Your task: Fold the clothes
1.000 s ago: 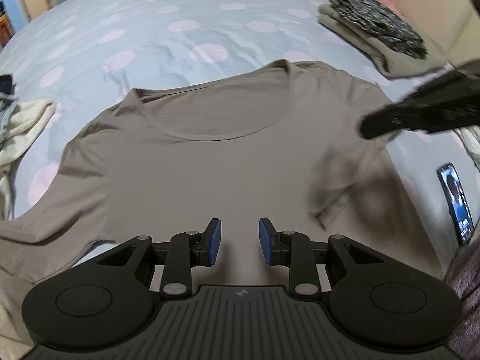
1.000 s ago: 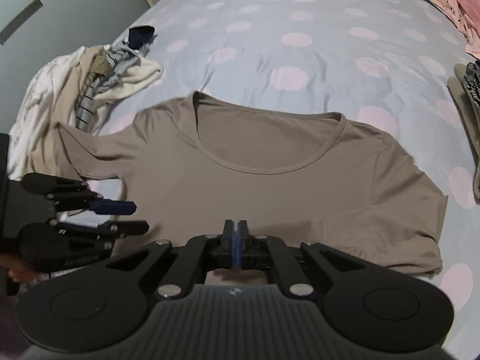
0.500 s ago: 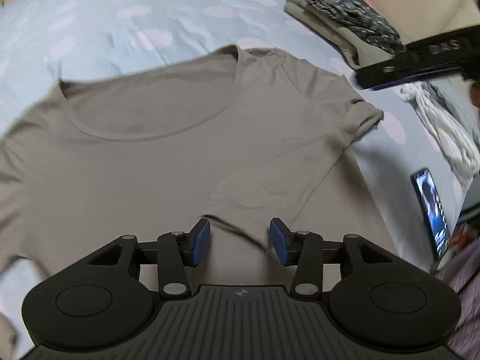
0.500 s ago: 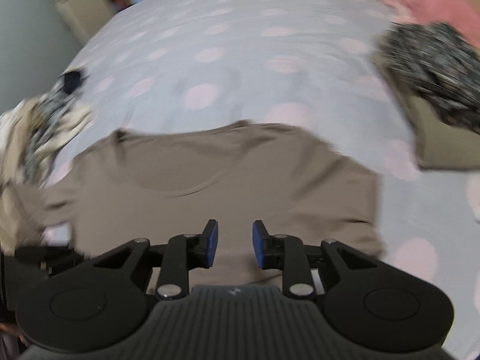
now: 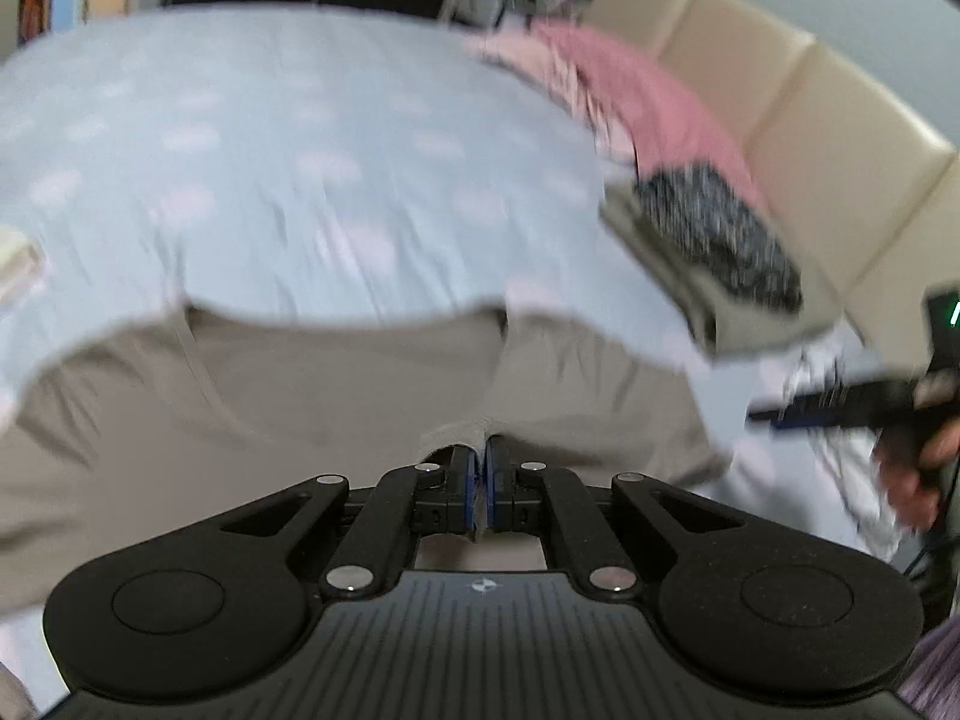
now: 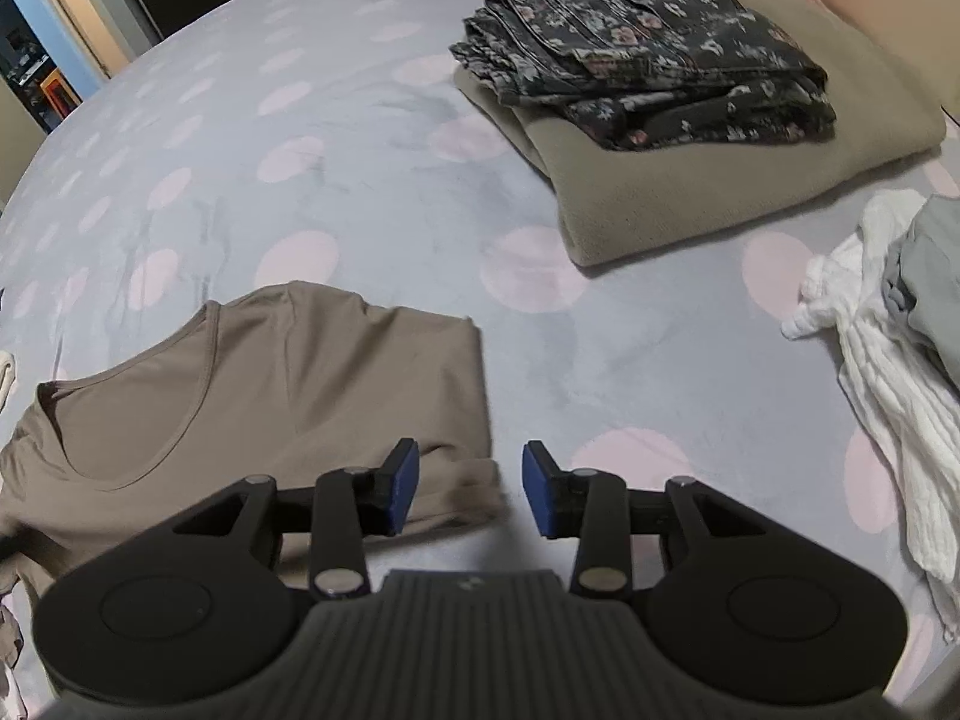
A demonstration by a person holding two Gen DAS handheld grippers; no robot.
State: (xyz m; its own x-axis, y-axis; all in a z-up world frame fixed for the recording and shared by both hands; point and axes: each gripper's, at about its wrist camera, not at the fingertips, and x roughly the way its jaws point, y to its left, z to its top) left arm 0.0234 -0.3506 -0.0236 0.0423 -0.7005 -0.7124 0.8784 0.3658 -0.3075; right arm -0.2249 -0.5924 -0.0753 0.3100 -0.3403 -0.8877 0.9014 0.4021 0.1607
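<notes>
A taupe T-shirt lies on the dotted blue bedspread, its right sleeve side folded in over the body. In the blurred left wrist view the shirt fills the lower middle. My left gripper is shut on a pinch of the shirt's cloth. My right gripper is open and empty, just above the shirt's folded right edge. It also shows at the right of the left wrist view.
A folded stack, a dark floral garment on an olive one, lies at the back right. White and grey crumpled clothes lie at the right. Pink bedding and a beige headboard are behind.
My left gripper closed on the shirt's cloth. The right gripper opened wider and swung to the right. The shirt's right sleeve side now lies folded in.
</notes>
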